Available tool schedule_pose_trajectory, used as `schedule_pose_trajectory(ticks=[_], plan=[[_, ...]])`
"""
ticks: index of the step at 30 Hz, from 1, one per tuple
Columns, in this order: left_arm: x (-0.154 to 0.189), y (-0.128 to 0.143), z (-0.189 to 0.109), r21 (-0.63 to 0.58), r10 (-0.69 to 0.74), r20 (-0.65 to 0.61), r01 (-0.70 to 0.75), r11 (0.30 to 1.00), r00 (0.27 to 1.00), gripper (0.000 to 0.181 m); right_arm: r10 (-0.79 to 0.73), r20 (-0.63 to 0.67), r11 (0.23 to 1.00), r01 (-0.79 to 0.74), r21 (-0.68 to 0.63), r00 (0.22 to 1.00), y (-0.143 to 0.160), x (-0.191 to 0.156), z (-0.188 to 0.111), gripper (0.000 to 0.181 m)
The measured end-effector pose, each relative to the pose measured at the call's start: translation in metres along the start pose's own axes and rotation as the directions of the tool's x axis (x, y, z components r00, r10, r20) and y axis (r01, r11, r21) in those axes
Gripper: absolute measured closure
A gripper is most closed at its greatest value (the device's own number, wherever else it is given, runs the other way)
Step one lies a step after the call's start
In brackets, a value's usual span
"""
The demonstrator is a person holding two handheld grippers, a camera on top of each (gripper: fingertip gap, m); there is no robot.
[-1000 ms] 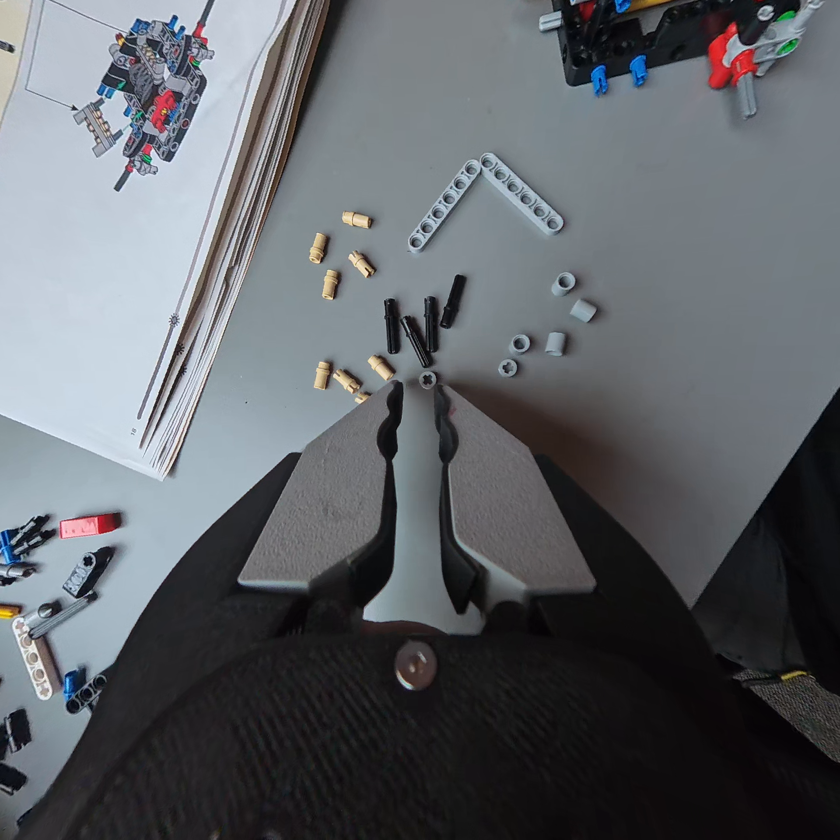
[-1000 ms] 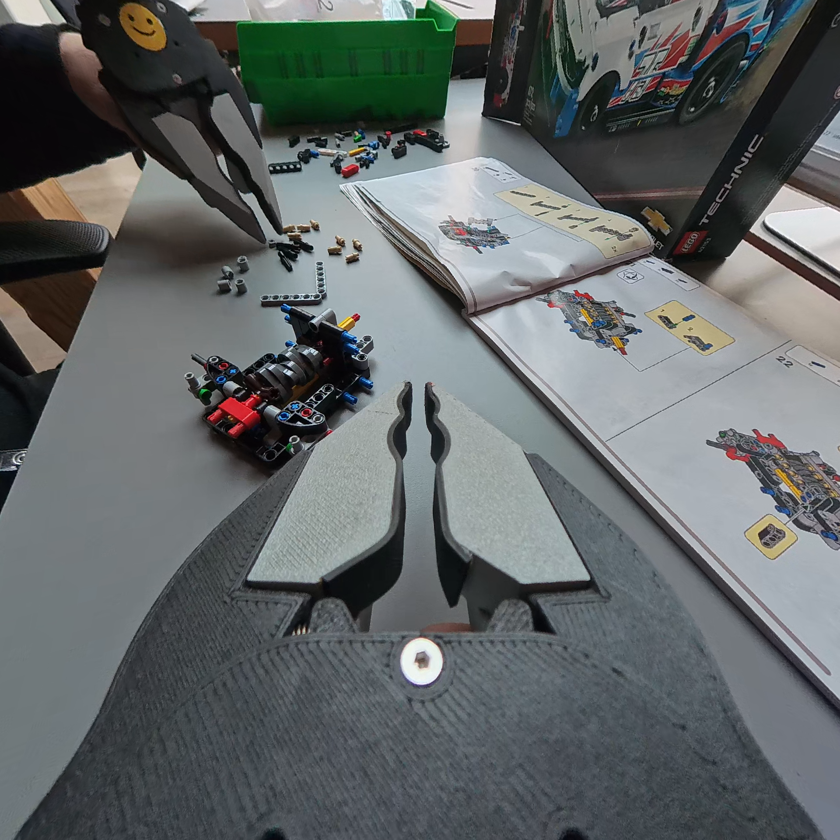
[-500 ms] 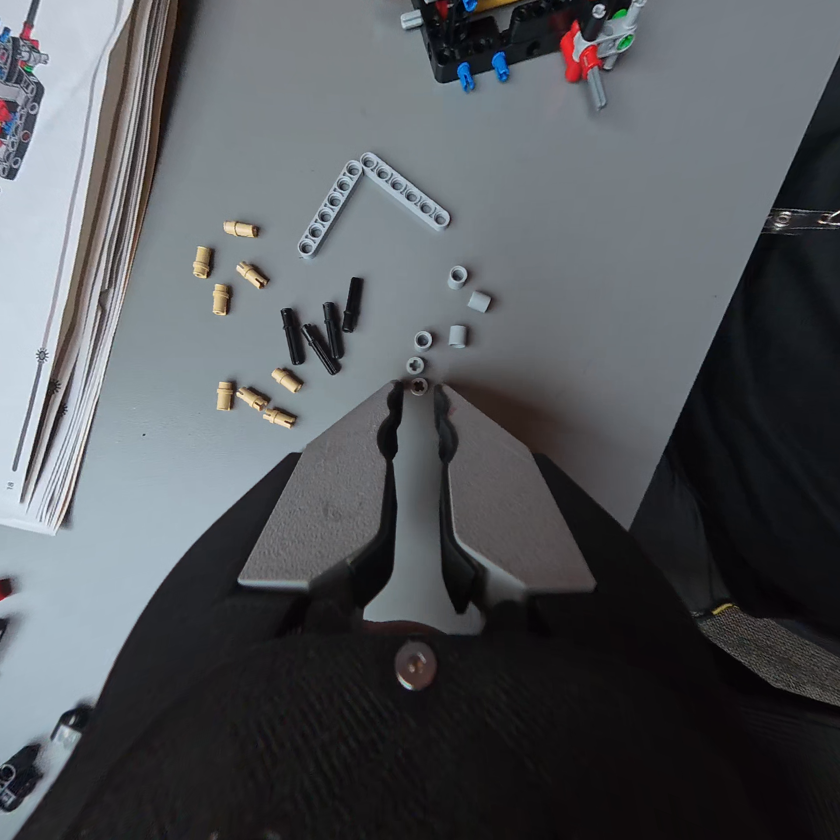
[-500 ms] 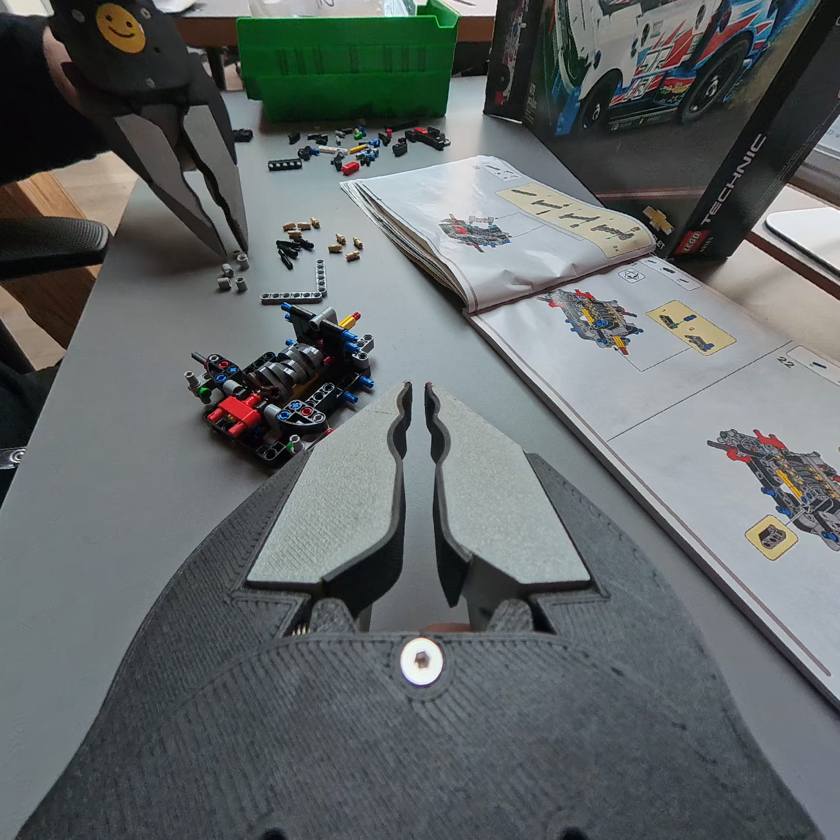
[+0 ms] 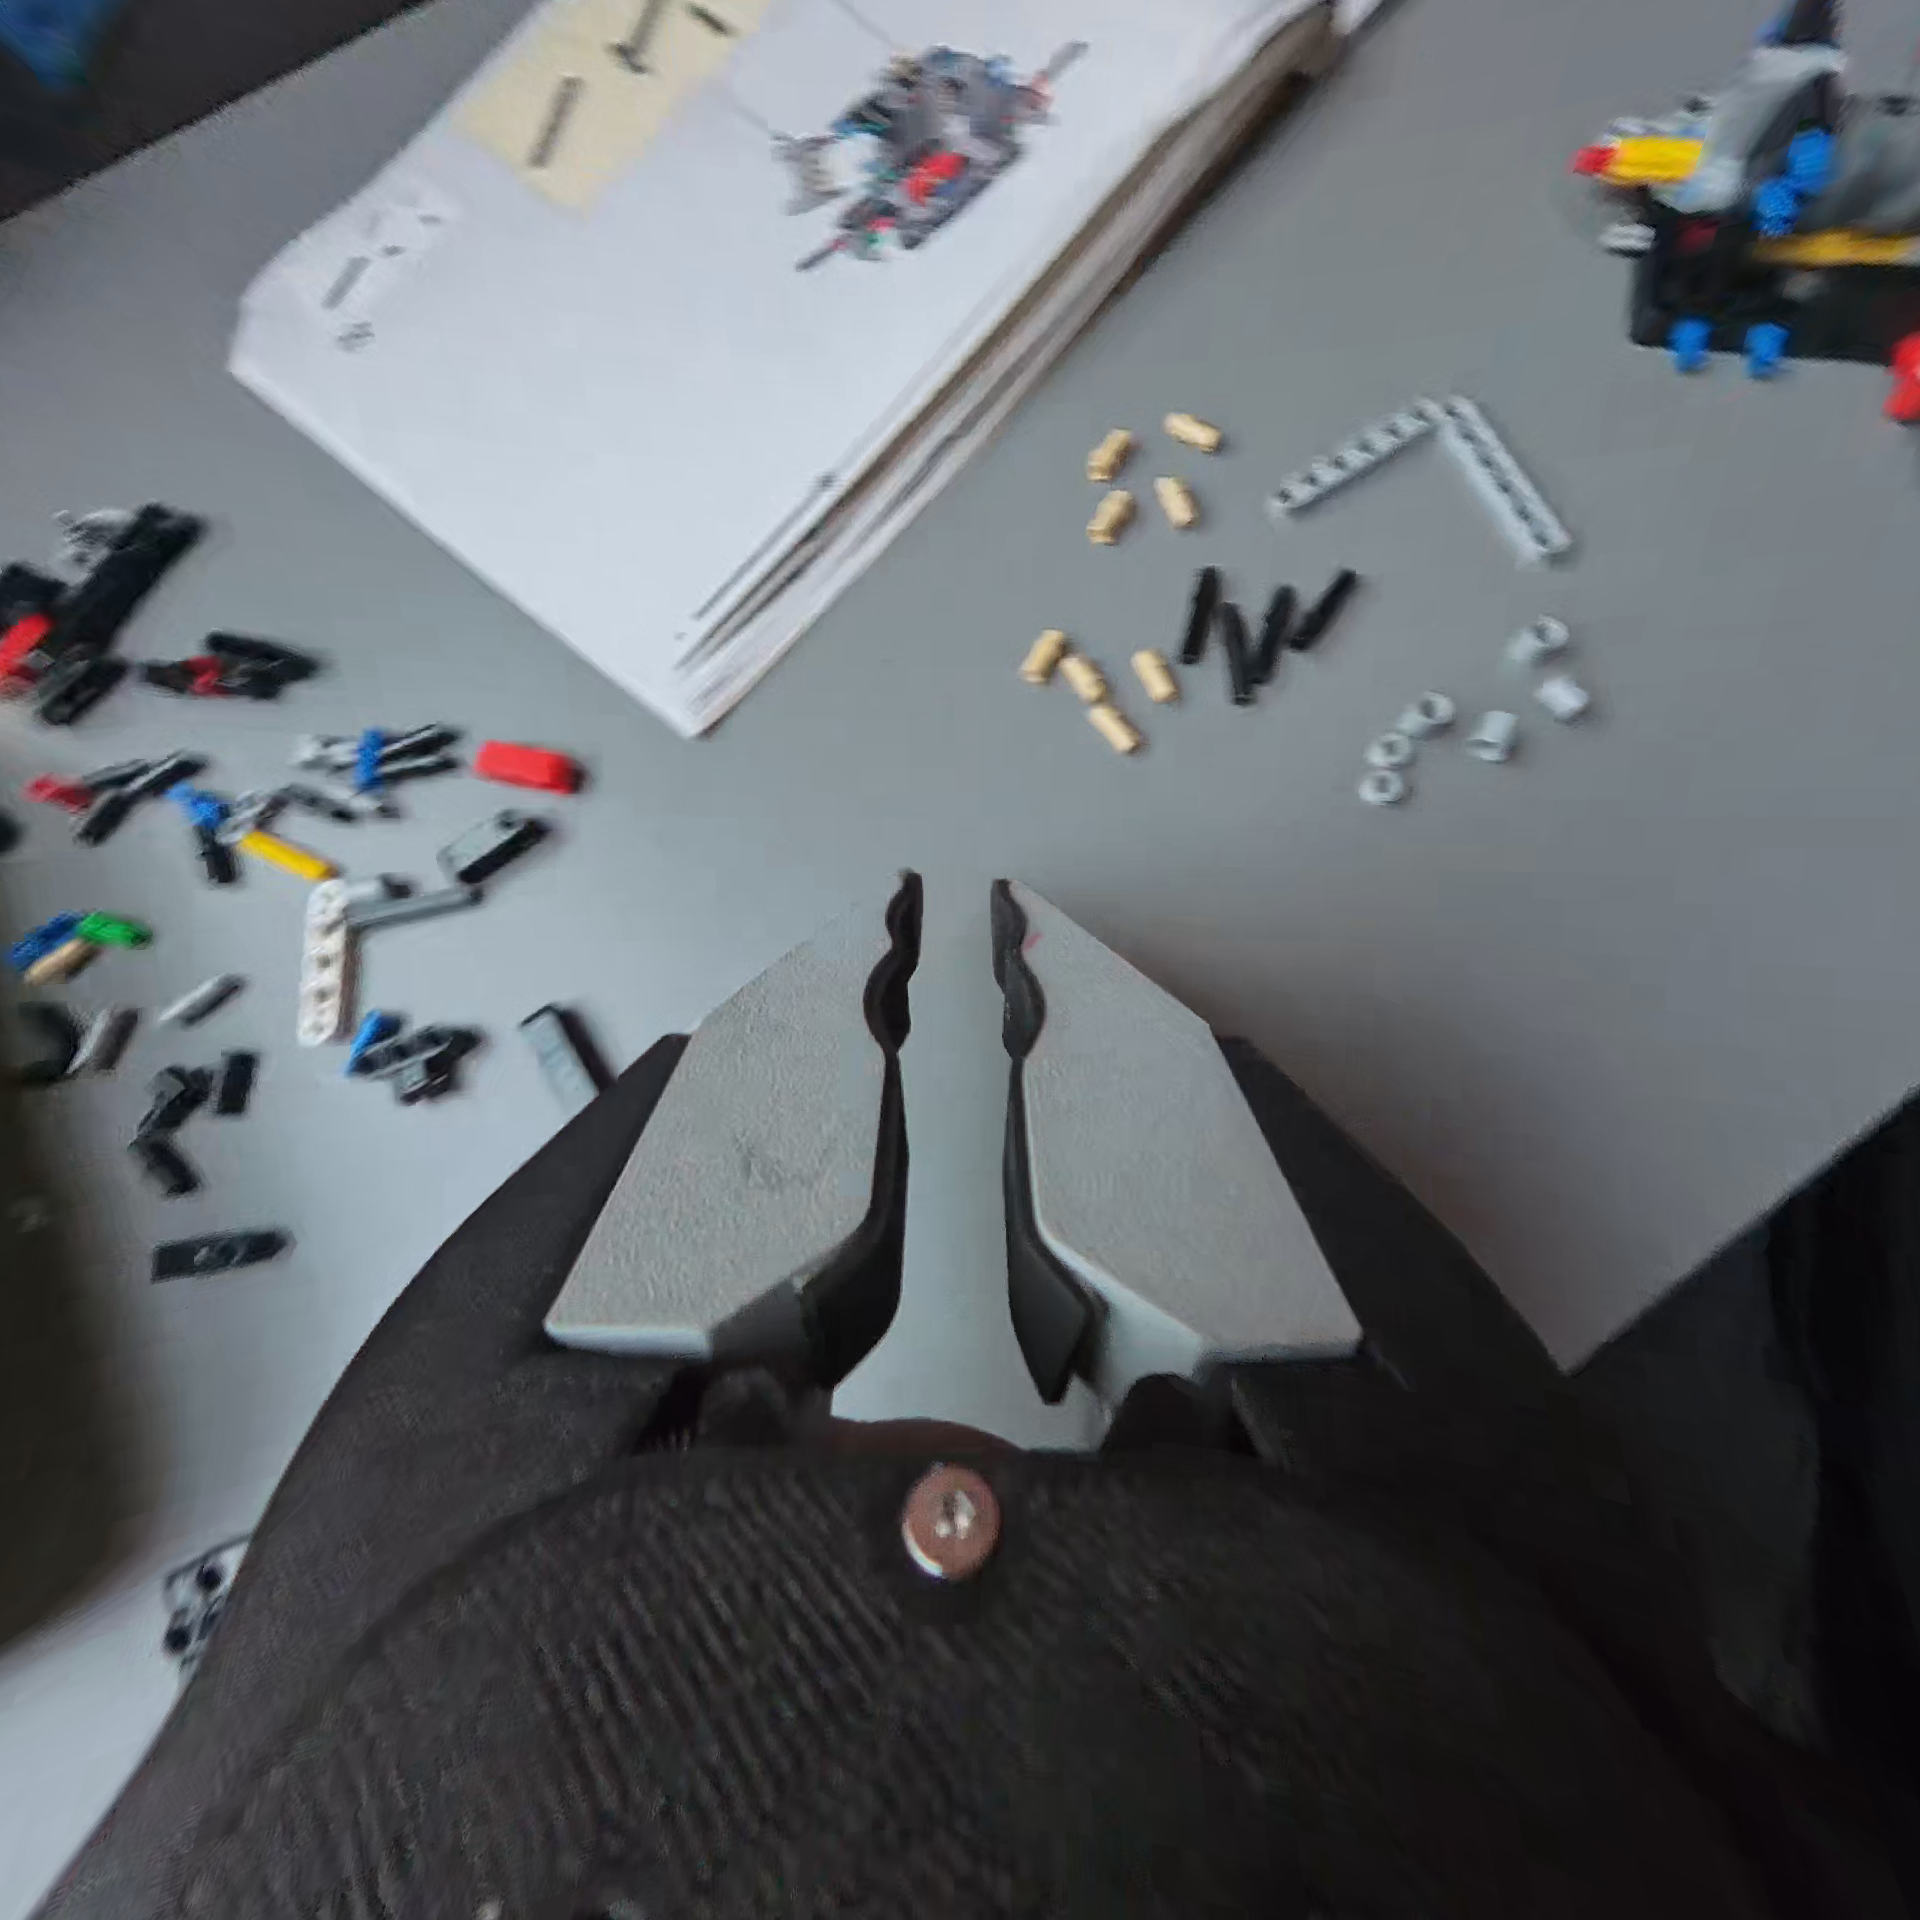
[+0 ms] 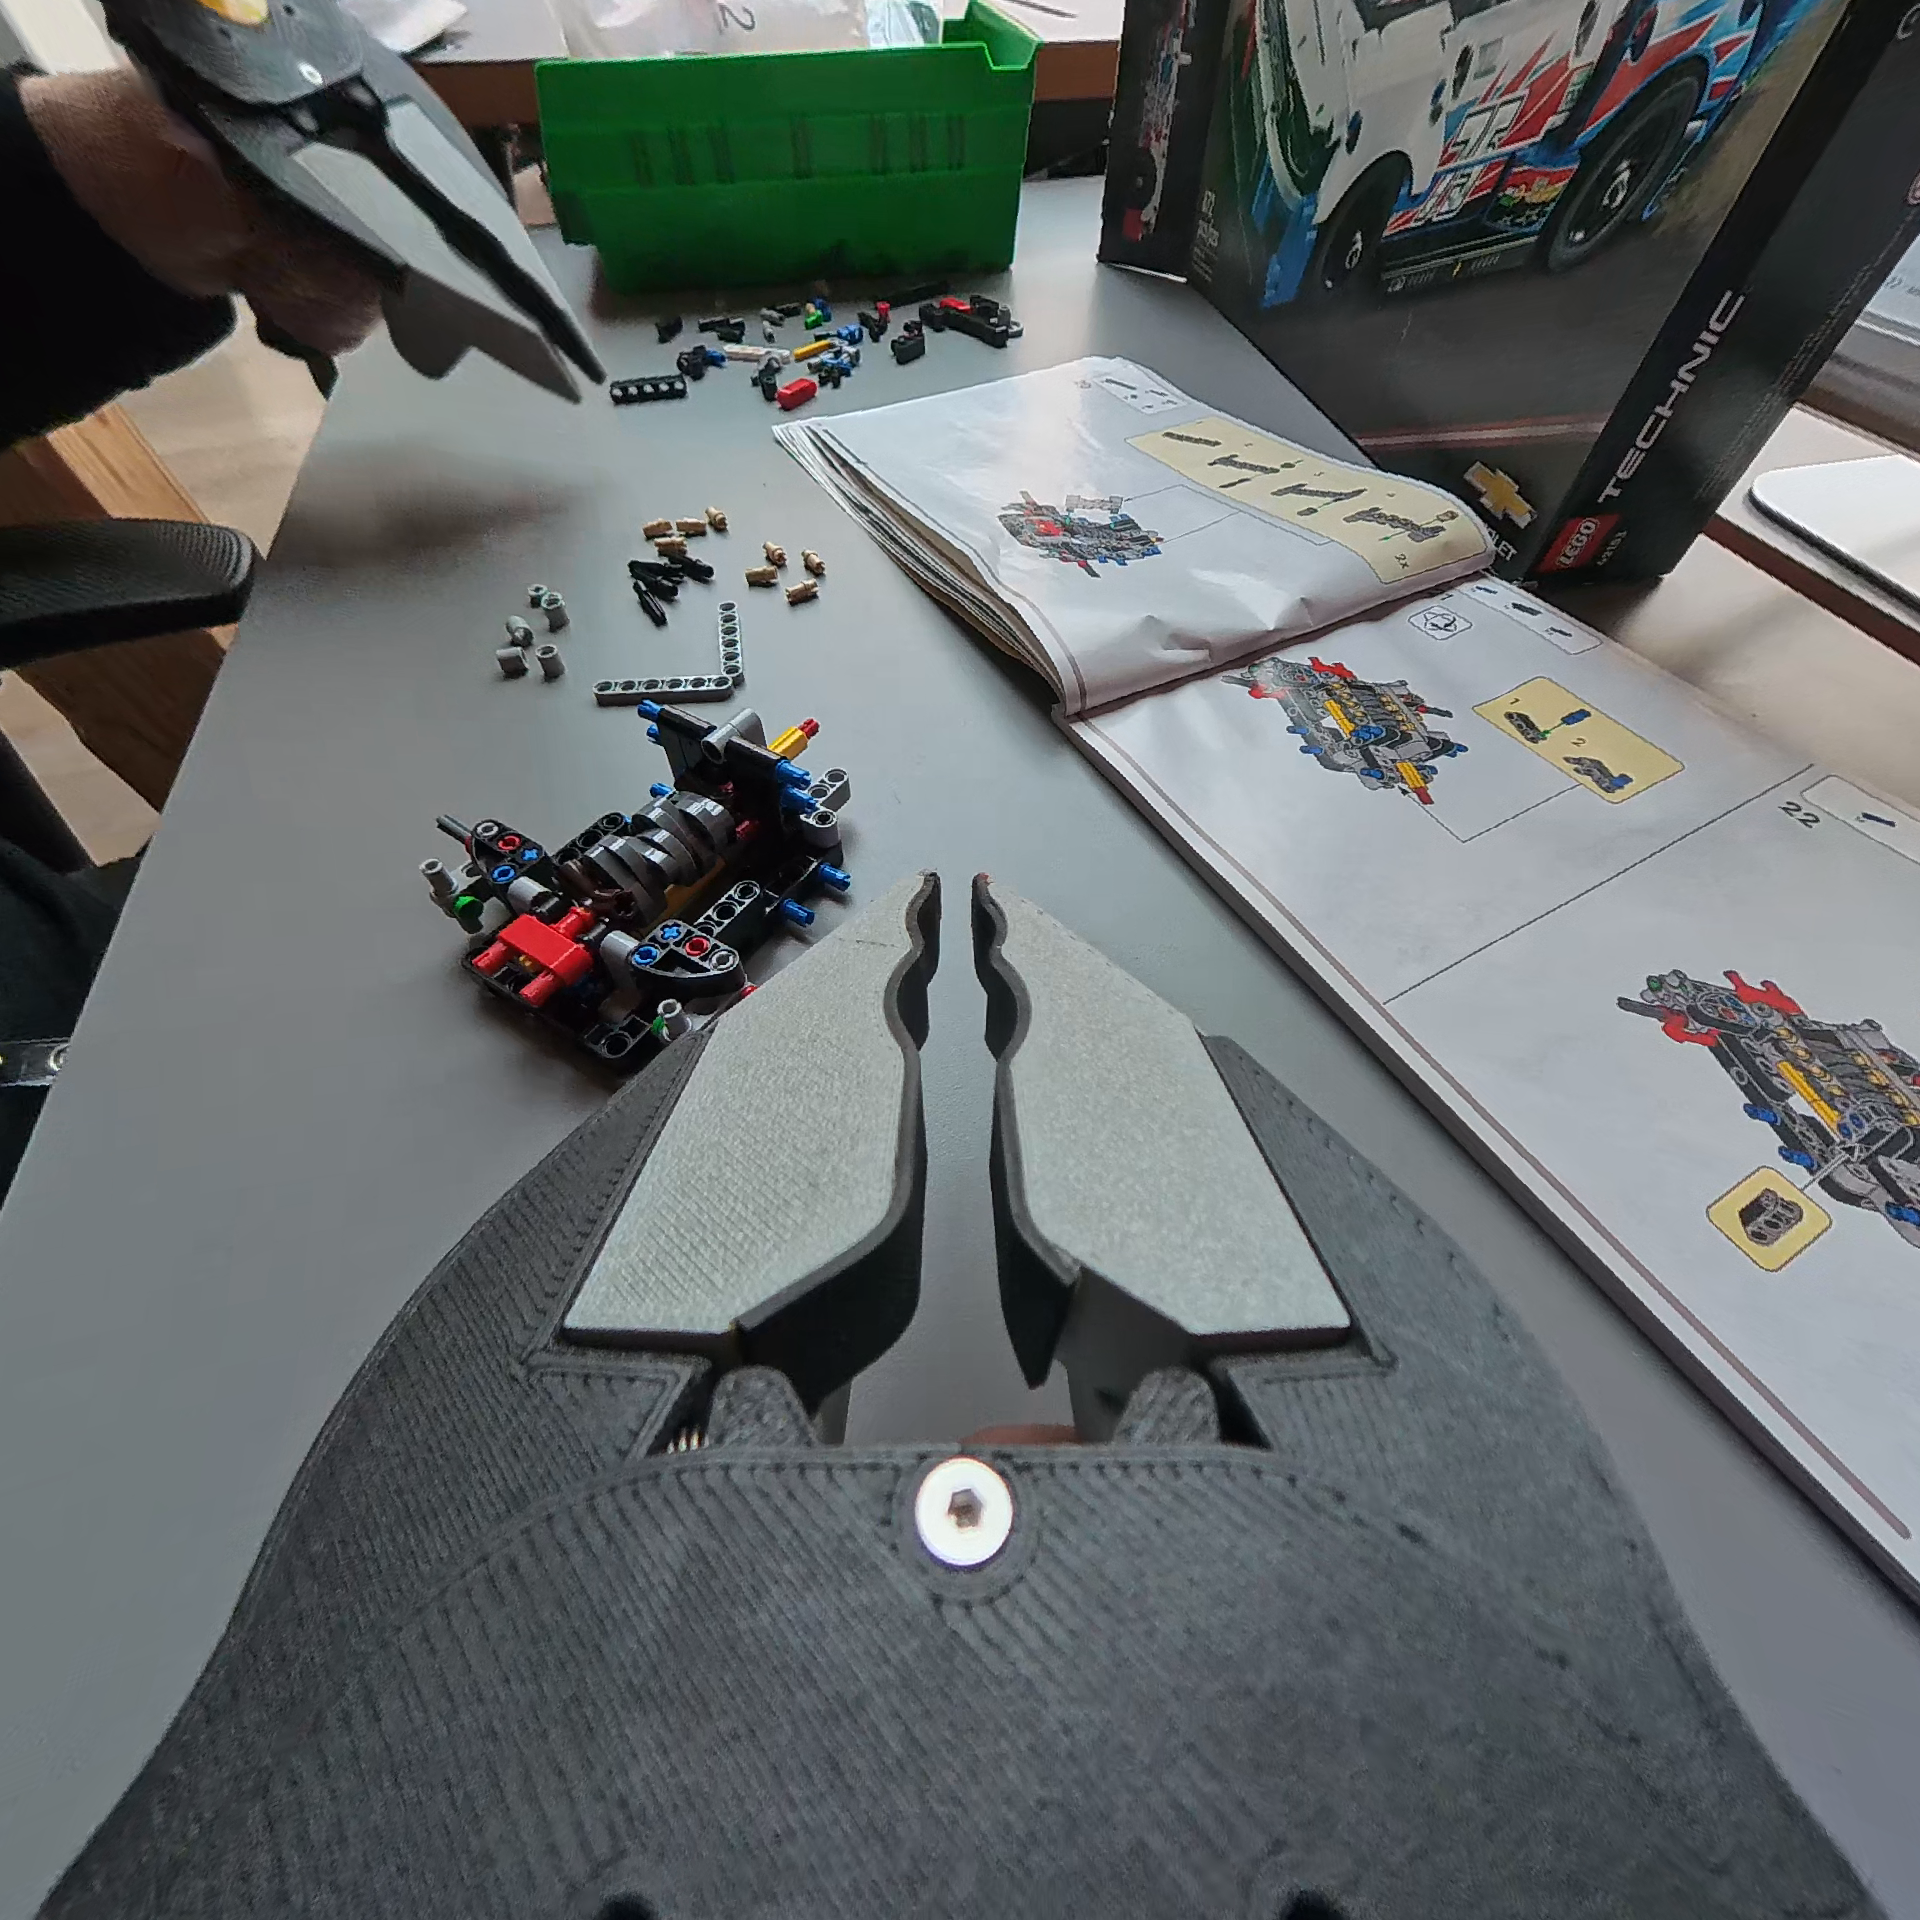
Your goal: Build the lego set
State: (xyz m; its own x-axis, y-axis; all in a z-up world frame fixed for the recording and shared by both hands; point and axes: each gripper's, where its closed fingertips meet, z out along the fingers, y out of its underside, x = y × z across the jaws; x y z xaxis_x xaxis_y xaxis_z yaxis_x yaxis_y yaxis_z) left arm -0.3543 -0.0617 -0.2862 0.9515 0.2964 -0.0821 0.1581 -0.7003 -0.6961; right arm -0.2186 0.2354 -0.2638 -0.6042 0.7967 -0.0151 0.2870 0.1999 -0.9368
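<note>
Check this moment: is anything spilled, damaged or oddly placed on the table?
Nothing stands out. The tan pins, black pins, grey bushes and two grey beams lie in sorted groups beside the upright partial build. Both the left gripper and right gripper are empty. The left wrist view is motion-blurred.

A grey table [image 6: 239,1018] is filling most of both views, its surface lying bare near the closer edge. At its far end, 1 green plastic bin [image 6: 790,156] is sitting upright, with a strip of brown wooden surface [image 6: 1060,62] showing behind it. Off the table's left edge, a black chair armrest [image 6: 114,582] is jutting in above a wooden floor [image 6: 114,665].
</note>
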Motion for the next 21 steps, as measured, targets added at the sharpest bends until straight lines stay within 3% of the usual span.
schedule_pose_trajectory(ticks=[1,7,14,21], plan=[[-0.017,0.001,-0.005,0.021,-0.050,0.057,0.049,0.999,0.997,0.173,0.004,0.001,1.000,-0.004,0.002,1.000,0.000,0.000,0.000,0.179],[-0.107,0.000,-0.045,0.175,-0.239,0.347,0.188,0.966,0.907,0.181,0.034,-0.004,0.999,-0.034,0.012,0.999,-0.001,0.004,-0.001,0.178],[-0.169,0.005,-0.054,0.101,-0.274,0.457,0.257,0.961,0.846,0.181,0.038,-0.004,0.999,-0.038,0.007,0.999,-0.001,0.005,-0.001,0.177],[-0.191,0.005,-0.043,0.037,-0.306,0.443,0.324,0.945,0.843,0.181,0.021,-0.010,1.000,-0.021,0.005,1.000,0.000,0.003,-0.001,0.177]])
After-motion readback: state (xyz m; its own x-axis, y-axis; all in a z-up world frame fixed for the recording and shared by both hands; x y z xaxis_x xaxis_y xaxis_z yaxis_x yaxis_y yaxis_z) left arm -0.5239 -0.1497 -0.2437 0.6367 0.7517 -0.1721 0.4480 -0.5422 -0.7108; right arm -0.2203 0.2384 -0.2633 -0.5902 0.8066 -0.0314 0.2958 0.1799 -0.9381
